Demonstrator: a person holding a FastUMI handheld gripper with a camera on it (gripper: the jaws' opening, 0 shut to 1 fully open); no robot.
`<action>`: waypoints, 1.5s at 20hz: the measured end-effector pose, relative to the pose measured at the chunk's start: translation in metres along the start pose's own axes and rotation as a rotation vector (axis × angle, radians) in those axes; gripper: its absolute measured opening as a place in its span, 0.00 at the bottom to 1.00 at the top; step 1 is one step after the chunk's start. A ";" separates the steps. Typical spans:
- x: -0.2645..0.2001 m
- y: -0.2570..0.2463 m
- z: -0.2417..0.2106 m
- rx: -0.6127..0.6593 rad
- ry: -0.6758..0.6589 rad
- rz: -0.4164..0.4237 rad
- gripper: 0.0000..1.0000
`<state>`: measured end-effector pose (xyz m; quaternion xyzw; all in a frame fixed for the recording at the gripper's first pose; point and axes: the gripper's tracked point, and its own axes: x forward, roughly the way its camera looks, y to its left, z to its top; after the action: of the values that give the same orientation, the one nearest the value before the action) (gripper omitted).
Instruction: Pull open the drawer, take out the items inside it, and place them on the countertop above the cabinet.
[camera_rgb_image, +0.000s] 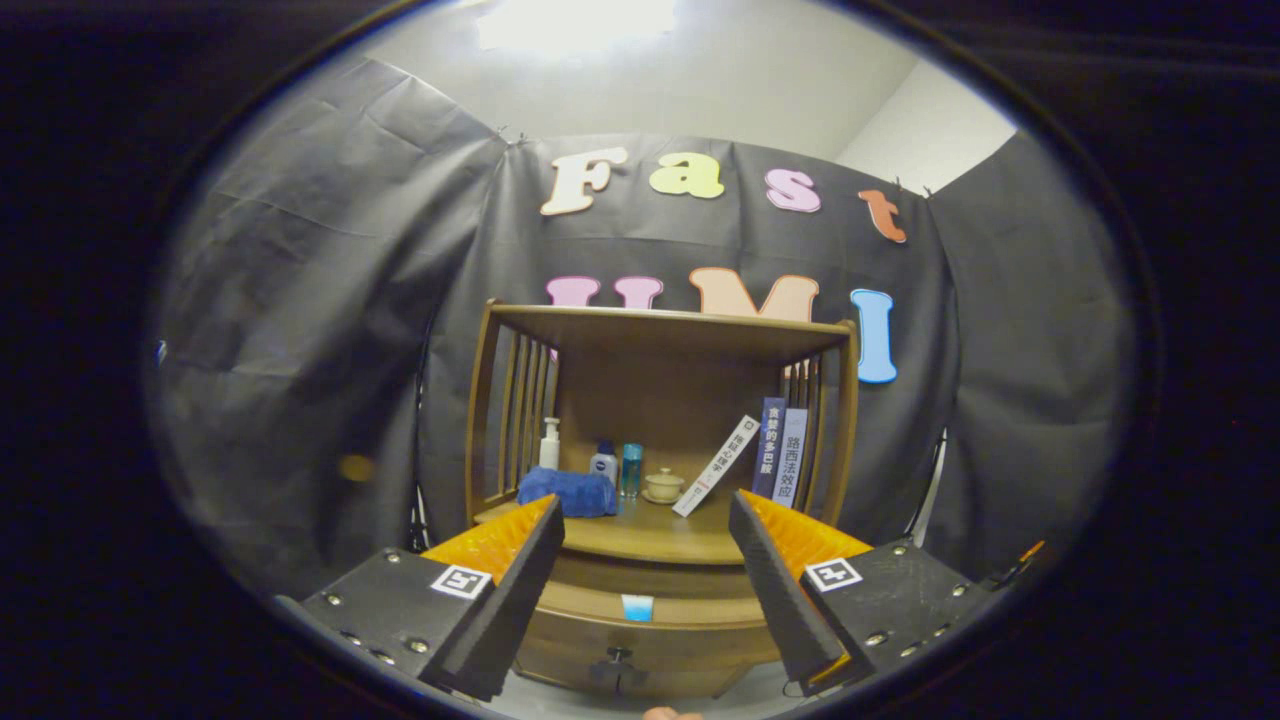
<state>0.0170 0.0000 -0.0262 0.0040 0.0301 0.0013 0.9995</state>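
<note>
A wooden cabinet (660, 335) stands against the booth wall, just beyond my fingers. Its drawer (640, 650), with a dark handle (617, 666), sits low between the fingers and looks pulled out a little. A small blue and white item (637, 607) shows in the gap behind the drawer front. The countertop (650, 540) lies above it. My gripper (646, 505) is open and wide, with nothing between its fingers, and is held back from the cabinet at about countertop height.
On the countertop are a blue cloth (568, 492), a white pump bottle (549, 443), a small bottle (604, 463), a blue tumbler (631, 470), a lidded cup (663, 486), a leaning book (716, 466) and upright books (781, 450). Its front middle is bare wood.
</note>
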 end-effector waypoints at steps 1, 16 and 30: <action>0.000 -0.001 0.000 0.002 0.003 -0.005 0.98; 0.021 0.003 -0.027 0.022 0.068 0.013 0.98; 0.085 0.005 -0.063 0.001 0.197 0.055 0.99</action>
<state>0.0981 0.0054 -0.0945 0.0049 0.1282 0.0293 0.9913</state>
